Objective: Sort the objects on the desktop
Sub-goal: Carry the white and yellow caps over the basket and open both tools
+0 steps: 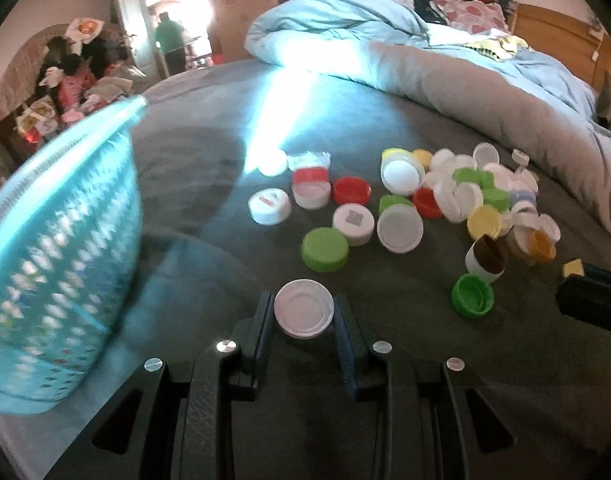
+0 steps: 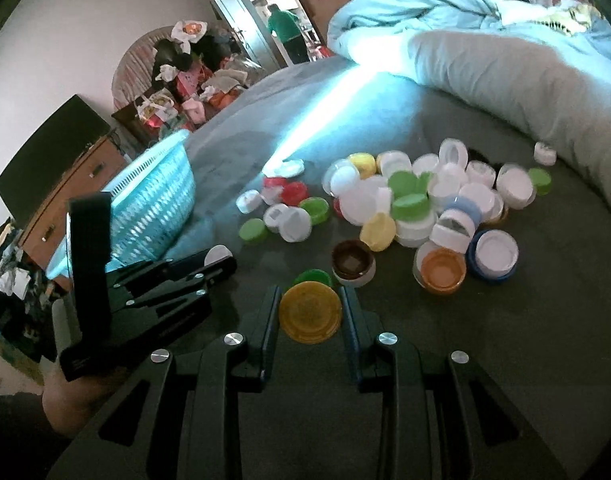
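A pile of plastic bottle caps (image 1: 457, 196), white, green, red, yellow and orange, lies on a dark grey bed sheet (image 1: 209, 152); it shows too in the right wrist view (image 2: 425, 208). My left gripper (image 1: 304, 314) is shut on a white cap (image 1: 303, 312), held above the sheet right of a turquoise basket (image 1: 57, 264). My right gripper (image 2: 310, 312) is shut on a yellow-orange cap (image 2: 310, 313), near the front of the pile. The left gripper (image 2: 221, 258) with its white cap also shows in the right wrist view, next to the basket (image 2: 153, 208).
A rolled light-blue and grey duvet (image 1: 465, 92) lies behind the pile. Loose caps, such as a green one (image 1: 325, 249) and a brown-lined white one (image 2: 352, 262), lie between the grippers and the pile. A wooden cabinet (image 2: 65, 196) and cluttered shelves stand beyond the bed.
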Demonstrator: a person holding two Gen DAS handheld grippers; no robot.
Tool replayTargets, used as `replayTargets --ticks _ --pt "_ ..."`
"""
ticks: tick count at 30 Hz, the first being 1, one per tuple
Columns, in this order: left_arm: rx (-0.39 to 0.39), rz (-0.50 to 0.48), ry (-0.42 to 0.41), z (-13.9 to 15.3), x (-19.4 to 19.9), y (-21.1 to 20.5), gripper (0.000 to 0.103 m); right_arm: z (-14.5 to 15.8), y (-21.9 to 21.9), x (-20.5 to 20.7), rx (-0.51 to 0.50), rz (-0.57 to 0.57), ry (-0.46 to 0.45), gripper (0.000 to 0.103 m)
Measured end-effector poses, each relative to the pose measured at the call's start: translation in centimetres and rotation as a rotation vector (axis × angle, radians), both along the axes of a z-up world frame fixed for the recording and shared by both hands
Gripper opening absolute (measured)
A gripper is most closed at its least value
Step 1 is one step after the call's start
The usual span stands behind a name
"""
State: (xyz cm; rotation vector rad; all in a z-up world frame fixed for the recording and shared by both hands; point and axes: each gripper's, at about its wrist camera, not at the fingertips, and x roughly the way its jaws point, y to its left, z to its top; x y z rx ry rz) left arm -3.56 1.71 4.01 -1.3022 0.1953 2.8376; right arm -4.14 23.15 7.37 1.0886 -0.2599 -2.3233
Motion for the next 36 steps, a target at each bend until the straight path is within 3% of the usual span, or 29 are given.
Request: replayTargets --ticks 5,14,36 --pt "-0.04 0.019 0.078 4.6 2.1 -0.2 0.031 3.5 -0.5 1.7 -0.001 0.008 0.071 0.026" --pt "-0.016 0.067 0.175 10.2 5.4 -2.7 0.031 9.2 -3.2 4.3 0.012 0.049 0.188 0.026" --pt "0.107 0.135 0.221 13.5 9.3 -8.8 0.031 16.7 -11.0 7.6 0.084 0.154 0.298 0.026"
